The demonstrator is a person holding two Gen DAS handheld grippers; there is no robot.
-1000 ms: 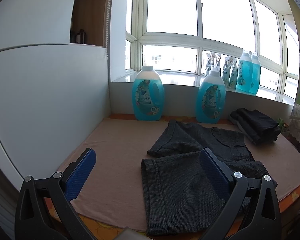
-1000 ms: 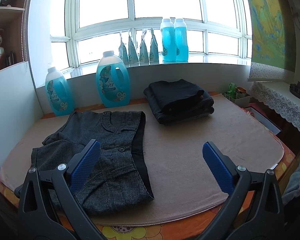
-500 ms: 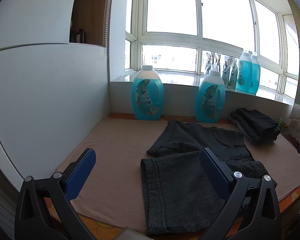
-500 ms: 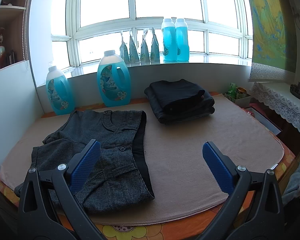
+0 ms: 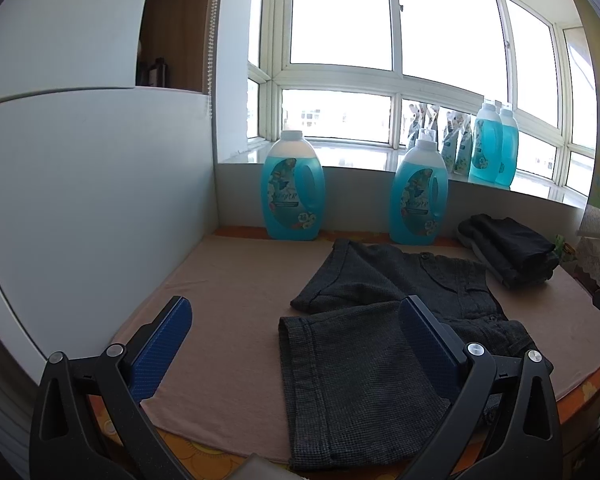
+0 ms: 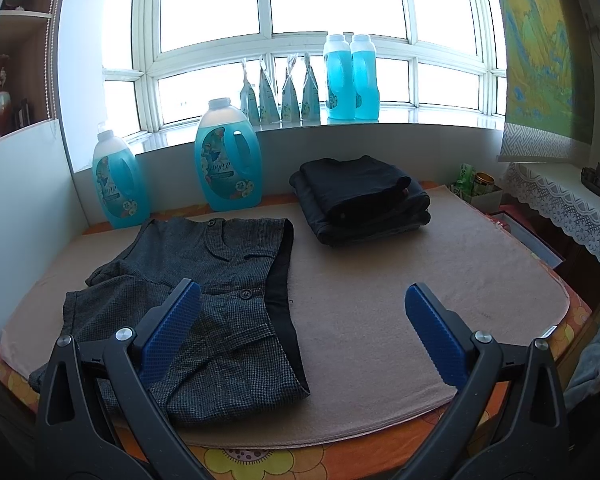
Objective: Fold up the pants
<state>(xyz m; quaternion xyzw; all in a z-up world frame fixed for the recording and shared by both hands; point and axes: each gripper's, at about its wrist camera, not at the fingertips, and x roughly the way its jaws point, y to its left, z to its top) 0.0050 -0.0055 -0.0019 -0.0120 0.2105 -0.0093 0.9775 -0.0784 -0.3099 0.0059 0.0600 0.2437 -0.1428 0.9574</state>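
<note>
Dark grey tweed shorts [image 5: 364,364] lie flat on the beige mat [image 5: 228,280], both leg ends toward the left, waistband to the right. In the right wrist view the shorts [image 6: 220,280] show their buttons and black waist lining. My left gripper [image 5: 296,344] is open and empty, held above the near leg end. My right gripper [image 6: 300,320] is open and empty, above the waistband side and the bare mat [image 6: 400,264].
A folded stack of black clothes [image 6: 360,196] sits at the back right of the mat. Two blue detergent jugs [image 5: 294,188] [image 5: 418,194] stand along the back wall. More bottles [image 6: 350,76] line the sill. White cabinet wall [image 5: 80,200] on the left.
Both grippers have barely shifted. The shorts lie as before.
</note>
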